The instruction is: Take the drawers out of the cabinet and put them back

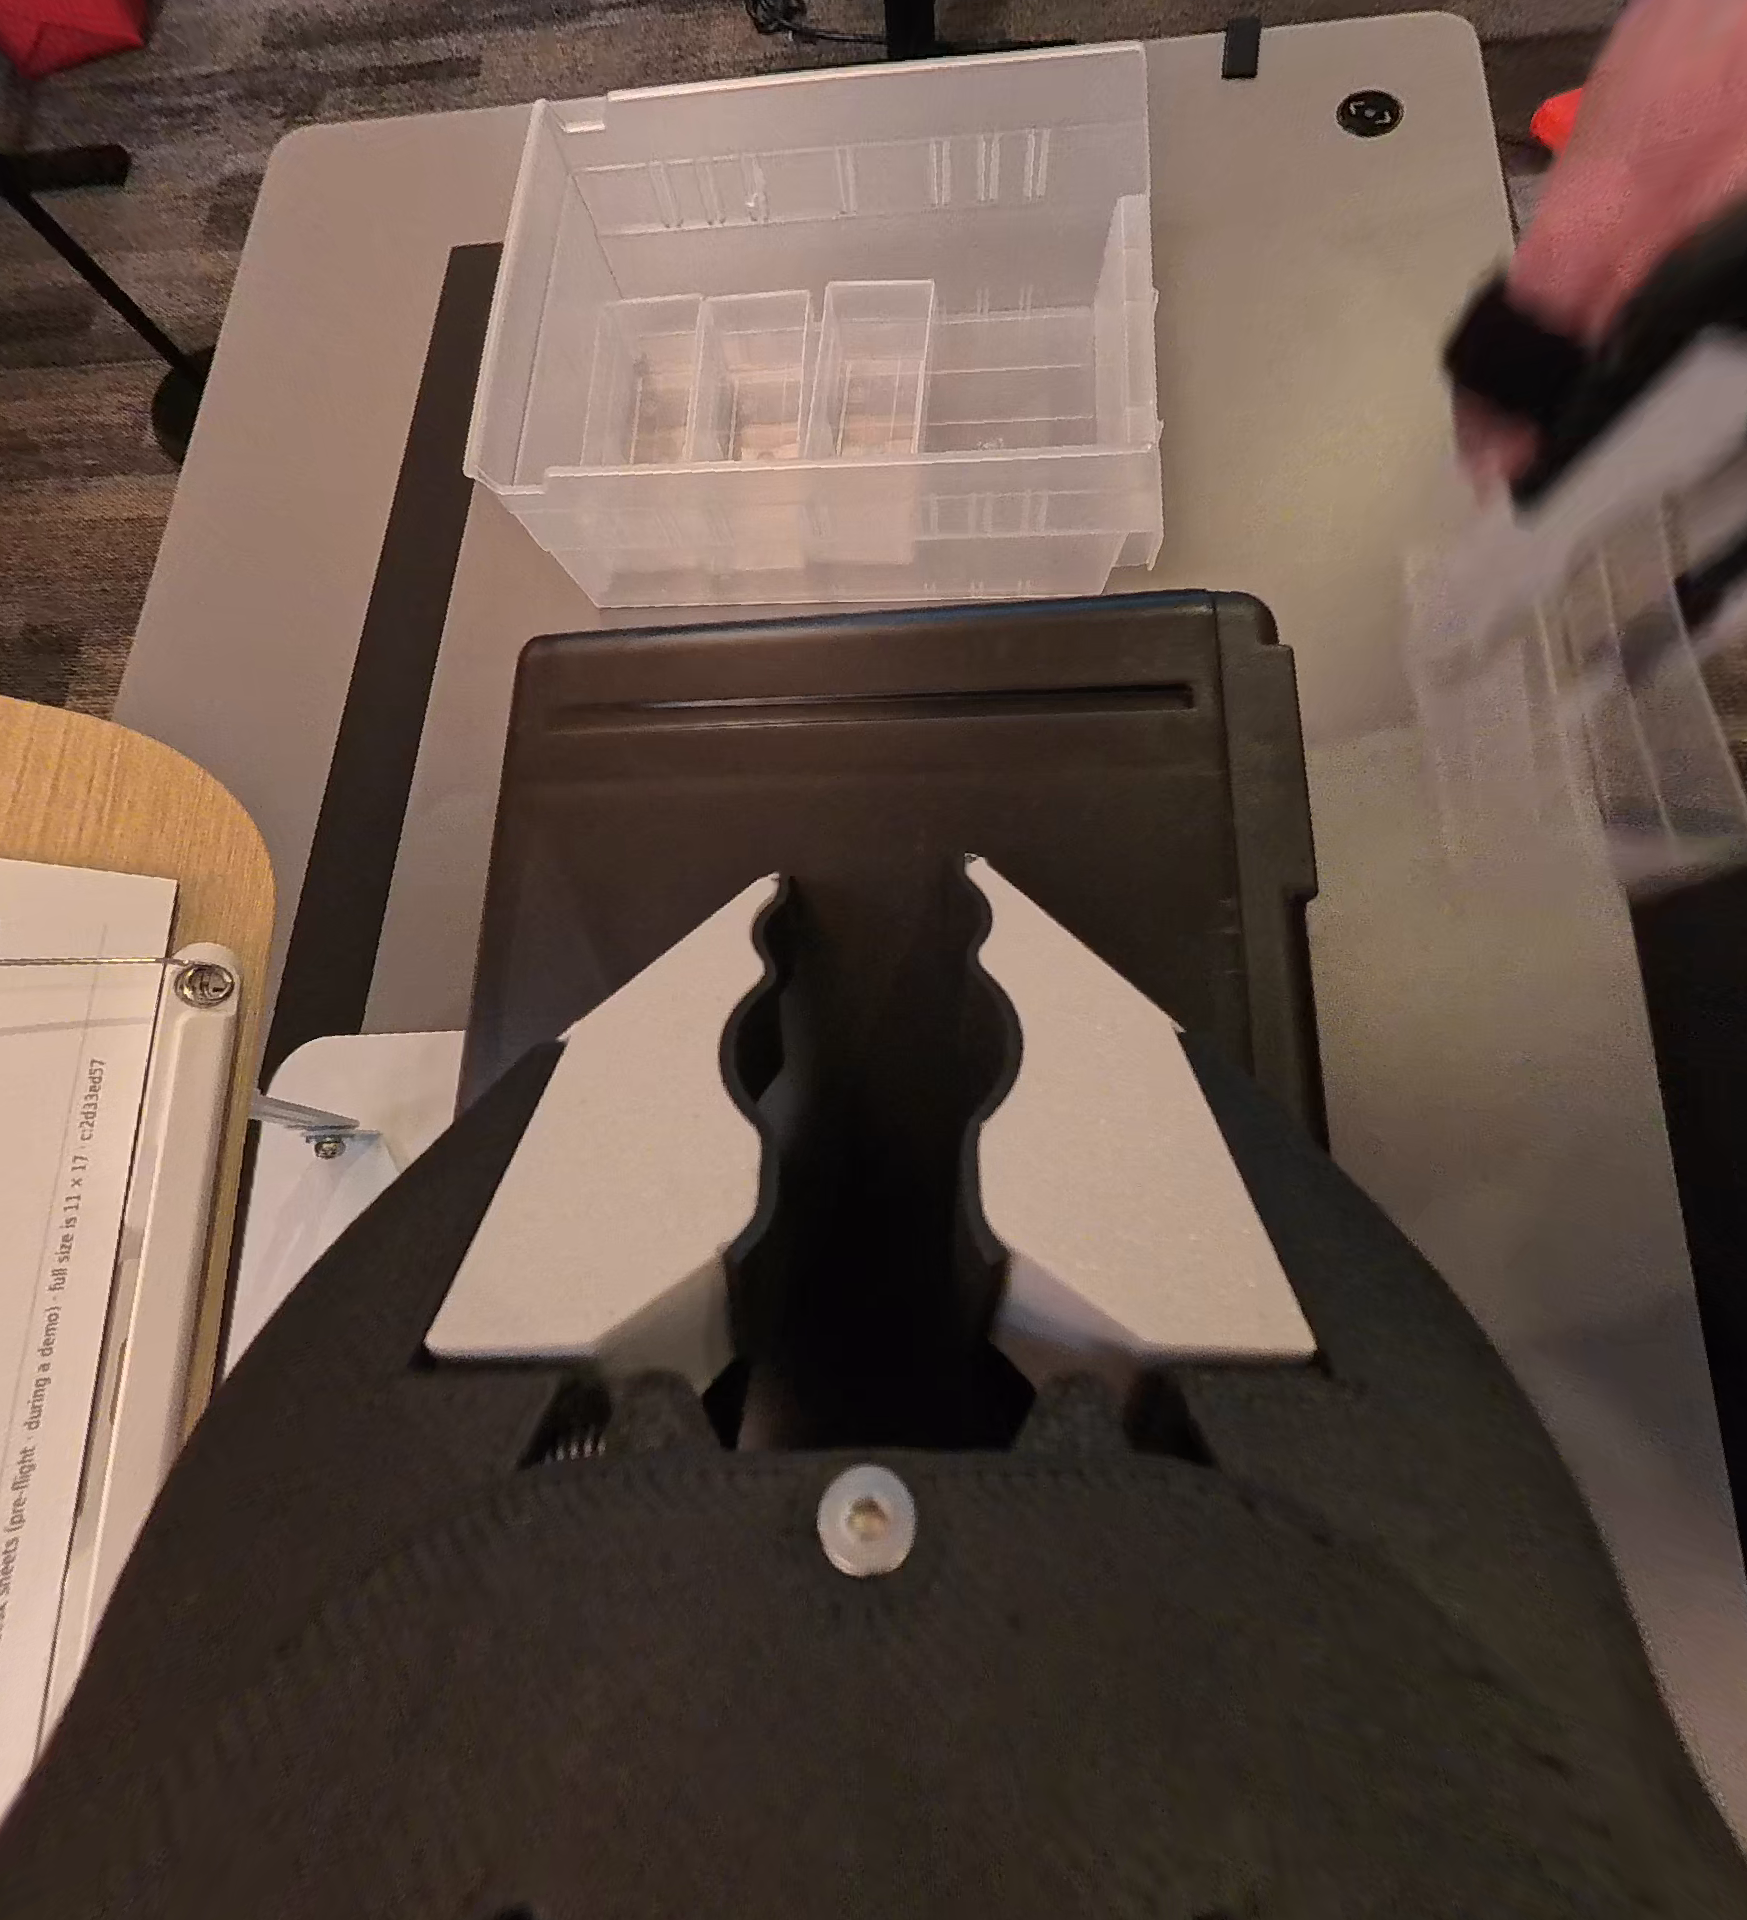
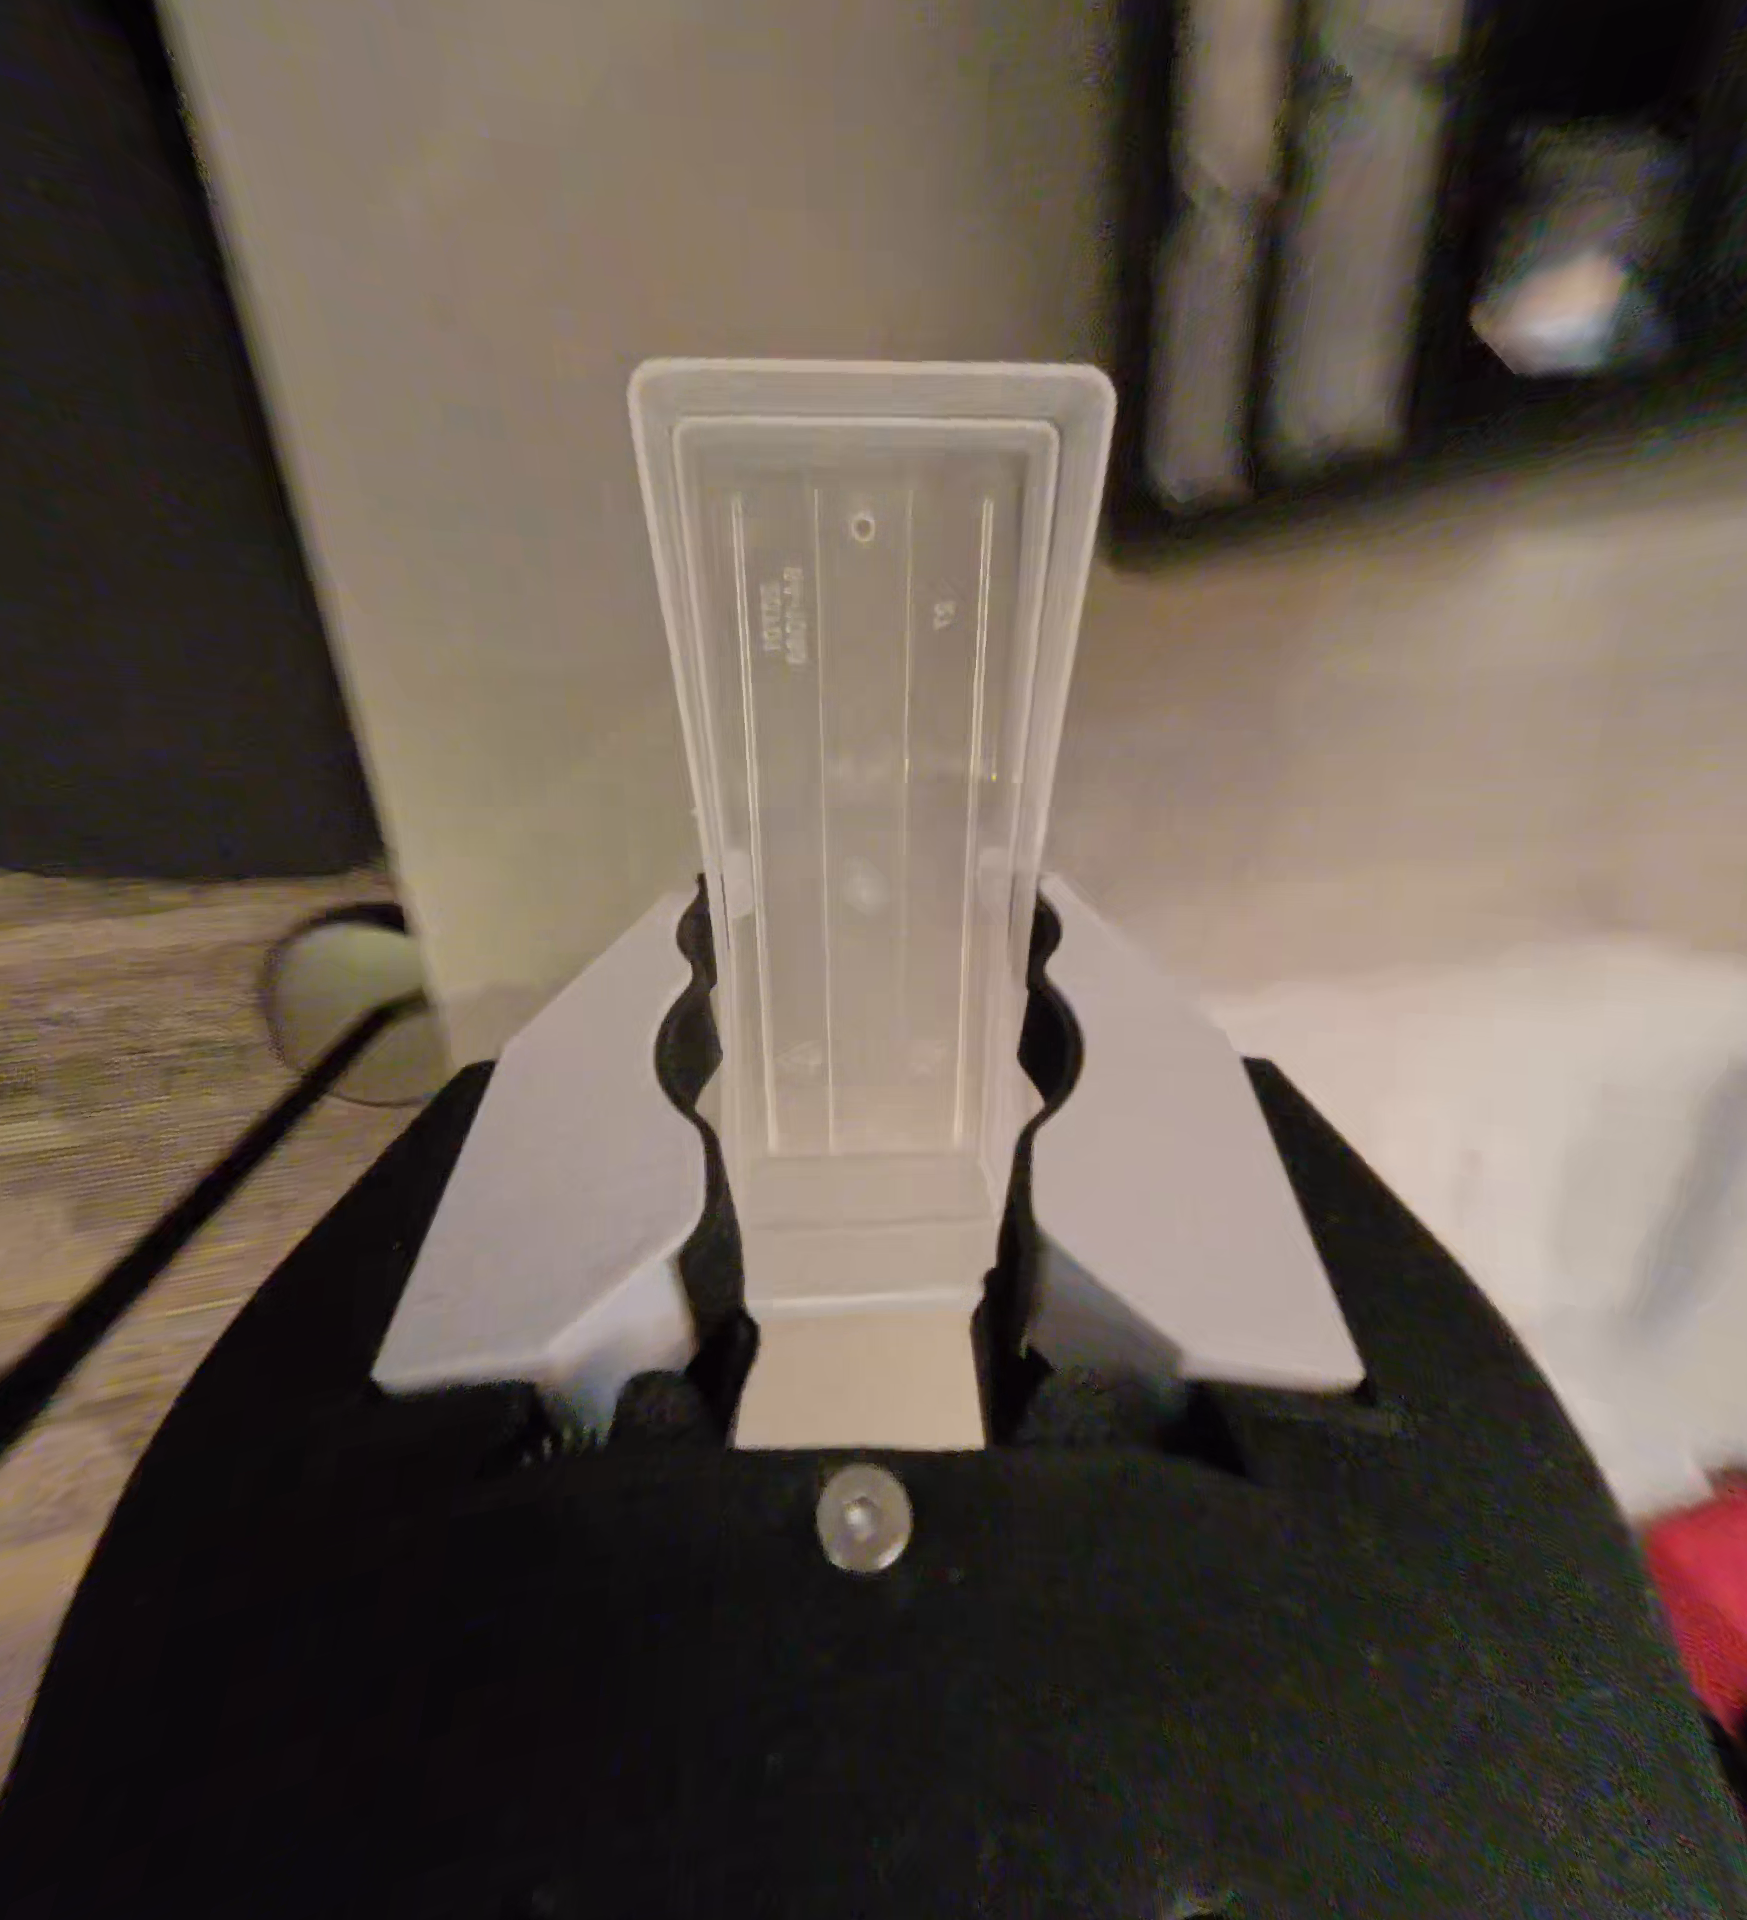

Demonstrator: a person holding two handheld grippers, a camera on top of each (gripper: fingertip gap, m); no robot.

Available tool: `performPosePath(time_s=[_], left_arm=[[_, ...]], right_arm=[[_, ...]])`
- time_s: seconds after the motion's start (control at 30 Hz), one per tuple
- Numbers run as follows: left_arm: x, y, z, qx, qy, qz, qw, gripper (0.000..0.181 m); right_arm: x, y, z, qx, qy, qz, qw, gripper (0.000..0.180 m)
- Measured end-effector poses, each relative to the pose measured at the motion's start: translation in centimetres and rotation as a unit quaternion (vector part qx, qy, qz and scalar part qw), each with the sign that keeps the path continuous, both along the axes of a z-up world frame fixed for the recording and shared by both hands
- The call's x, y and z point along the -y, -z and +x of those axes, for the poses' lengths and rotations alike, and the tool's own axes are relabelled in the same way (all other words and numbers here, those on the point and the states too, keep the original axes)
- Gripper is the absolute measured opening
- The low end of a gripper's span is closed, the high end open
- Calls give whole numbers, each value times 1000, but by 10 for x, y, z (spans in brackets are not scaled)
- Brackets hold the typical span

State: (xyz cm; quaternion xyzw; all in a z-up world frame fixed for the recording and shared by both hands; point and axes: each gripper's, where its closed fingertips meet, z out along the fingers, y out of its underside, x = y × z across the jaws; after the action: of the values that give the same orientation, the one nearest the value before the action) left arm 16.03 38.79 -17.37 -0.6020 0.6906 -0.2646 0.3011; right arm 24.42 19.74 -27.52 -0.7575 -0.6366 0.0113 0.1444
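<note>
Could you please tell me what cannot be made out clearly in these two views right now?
- Left wrist view: the right gripper and its clear drawer are motion-blurred and cut by the right edge.
- Left wrist view: the black cabinet shows only its top; the left gripper hides its near part.
- Right wrist view: the background is blurred.

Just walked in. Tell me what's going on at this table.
A person works two handheld grippers at a grey table. The right gripper is shut on a small clear drawer, carried in the air. The left gripper hovers open and empty over the black cabinet. Beyond it sits a large clear bin holding three small clear drawers upright.
</note>
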Motion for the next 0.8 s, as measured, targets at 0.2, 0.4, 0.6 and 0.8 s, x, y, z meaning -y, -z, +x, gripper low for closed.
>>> performPosePath(time_s=[0.2, 0.4, 0.6, 0.8], left_arm=[[0, 0, 0, -1, 0, -3, 1000, 28], [0, 0, 0, -1, 0, -3, 1000, 29], [0, 0, 0, -1, -1, -7, 1000, 29], [0, 0, 0, -1, -1, -7, 1000, 29]], right_arm=[[-58, -38, 159, 103, 107, 65, 987, 57], [-90, 23, 222, 184, 92, -8, 979, 58], [-104, 72, 220, 205, 46, -49, 976, 59], [-116, 91, 219, 219, 44, -43, 974, 64]])
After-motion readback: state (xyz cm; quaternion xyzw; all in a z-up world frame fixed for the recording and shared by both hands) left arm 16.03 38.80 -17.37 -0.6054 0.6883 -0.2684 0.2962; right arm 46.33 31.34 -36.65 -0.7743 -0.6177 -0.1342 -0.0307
